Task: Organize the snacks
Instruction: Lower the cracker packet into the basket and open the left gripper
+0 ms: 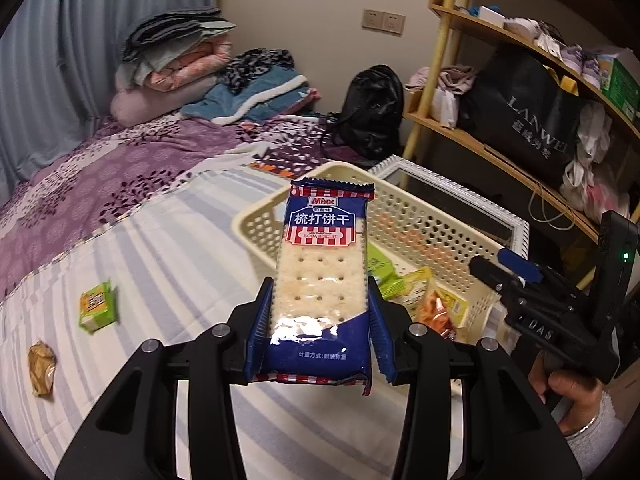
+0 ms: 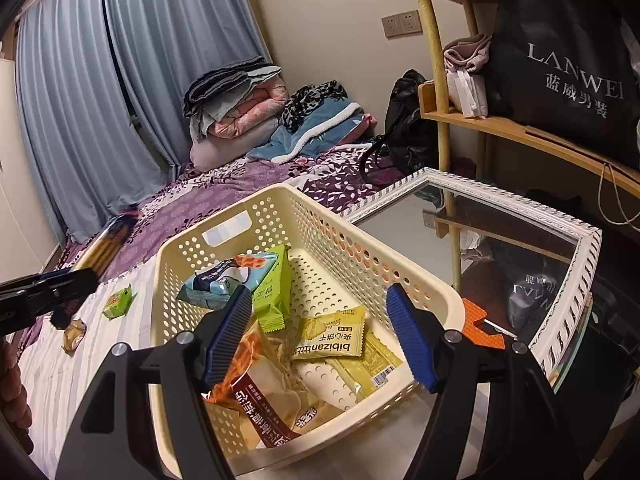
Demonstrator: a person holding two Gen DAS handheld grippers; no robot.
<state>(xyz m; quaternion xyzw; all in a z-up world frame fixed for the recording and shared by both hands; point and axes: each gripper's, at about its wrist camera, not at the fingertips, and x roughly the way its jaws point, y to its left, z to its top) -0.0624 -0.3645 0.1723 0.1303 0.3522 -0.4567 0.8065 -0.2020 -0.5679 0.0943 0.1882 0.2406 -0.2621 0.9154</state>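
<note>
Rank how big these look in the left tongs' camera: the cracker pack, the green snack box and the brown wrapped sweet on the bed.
1. Cracker pack, though being clamped right at the lens inflates it.
2. Green snack box.
3. Brown wrapped sweet, nearly the box's size, so that ranking is unsure.

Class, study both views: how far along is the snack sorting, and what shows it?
Done: several packets already lie in the basket. In hand: the left gripper is shut on a soda biscuit pack, near the basket; the right gripper is open above it, empty. Left: a green packet and a brown wrapper on the bed.
</note>
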